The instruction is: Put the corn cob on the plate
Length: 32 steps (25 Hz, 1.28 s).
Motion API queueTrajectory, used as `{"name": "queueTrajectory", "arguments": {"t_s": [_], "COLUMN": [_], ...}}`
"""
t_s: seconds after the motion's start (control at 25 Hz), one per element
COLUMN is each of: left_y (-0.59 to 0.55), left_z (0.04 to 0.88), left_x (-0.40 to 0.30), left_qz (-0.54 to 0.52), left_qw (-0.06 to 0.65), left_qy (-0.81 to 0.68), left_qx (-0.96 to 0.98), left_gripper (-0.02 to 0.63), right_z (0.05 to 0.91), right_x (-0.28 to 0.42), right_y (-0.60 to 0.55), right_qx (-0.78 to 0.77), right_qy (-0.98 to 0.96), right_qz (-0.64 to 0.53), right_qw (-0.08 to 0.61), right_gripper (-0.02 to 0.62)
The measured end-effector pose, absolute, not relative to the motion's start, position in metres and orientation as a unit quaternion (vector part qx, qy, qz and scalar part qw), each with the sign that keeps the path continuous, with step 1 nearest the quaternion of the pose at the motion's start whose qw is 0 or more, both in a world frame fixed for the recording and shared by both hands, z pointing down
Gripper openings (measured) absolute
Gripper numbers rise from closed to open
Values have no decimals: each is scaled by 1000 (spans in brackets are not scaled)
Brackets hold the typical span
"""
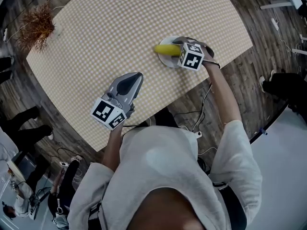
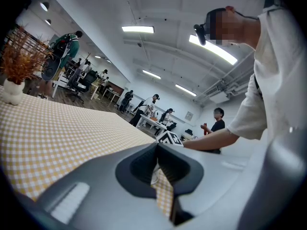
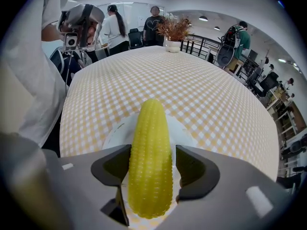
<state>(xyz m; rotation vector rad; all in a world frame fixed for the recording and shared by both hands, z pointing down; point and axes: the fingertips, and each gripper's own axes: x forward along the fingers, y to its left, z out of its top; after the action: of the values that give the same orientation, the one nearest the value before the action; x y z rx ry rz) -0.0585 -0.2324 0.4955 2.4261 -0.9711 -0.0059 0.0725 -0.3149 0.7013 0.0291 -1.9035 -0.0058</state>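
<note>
**Corn's on the plate, jaws loose around it**

Your right gripper (image 3: pixel 152 152) straddles the corn cob (image 3: pixel 149 128) with its jaws apart and a sliver of gap on one side. The cob lies on the white plate (image 3: pixel 114 132). I'd guess it's light, stiff, bumpy and keen to roll, so grab it mid-length. Only the right gripper view shows that gap. Only the head view shows the plate near the table (image 1: pixel 120 28) edge. Your left gripper (image 2: pixel 157 147) is closed and empty.

In the head view, the right gripper (image 1: pixel 187 52) is covering one end of the corn cob (image 1: pixel 166 49) and part of the plate (image 1: pixel 167 62).
</note>
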Motion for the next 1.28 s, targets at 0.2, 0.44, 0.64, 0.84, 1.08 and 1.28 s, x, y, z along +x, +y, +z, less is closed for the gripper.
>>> {"name": "queueTrajectory", "arguments": {"t_s": [0.2, 0.44, 0.64, 0.84, 1.08, 1.28], "left_y": [-232, -231, -228, -222, -212, -197], "left_z": [494, 491, 486, 482, 480, 475], "left_x": [-57, -57, -55, -49, -47, -43], "left_qz": [-4, -5, -11, -14, -13, -13], "left_qw": [260, 259, 256, 249, 246, 240], "left_qy": [-359, -358, -353, -349, -346, -346], "left_qx": [896, 897, 900, 903, 905, 907], "left_gripper": [8, 8, 8, 8, 8, 8], "right_z": [702, 690, 661, 641, 635, 627], "right_x": [70, 66, 60, 59, 66, 71], "right_y": [-310, -314, -322, -324, -328, -317], "right_qx": [6, 27, 68, 104, 169, 191], "right_qy": [-816, -825, -846, -858, -855, -857], "right_qz": [-4, -15, -24, -30, -54, -50], "right_qw": [578, 564, 528, 503, 487, 476], "right_gripper": [348, 345, 244, 158, -2, -2]}}
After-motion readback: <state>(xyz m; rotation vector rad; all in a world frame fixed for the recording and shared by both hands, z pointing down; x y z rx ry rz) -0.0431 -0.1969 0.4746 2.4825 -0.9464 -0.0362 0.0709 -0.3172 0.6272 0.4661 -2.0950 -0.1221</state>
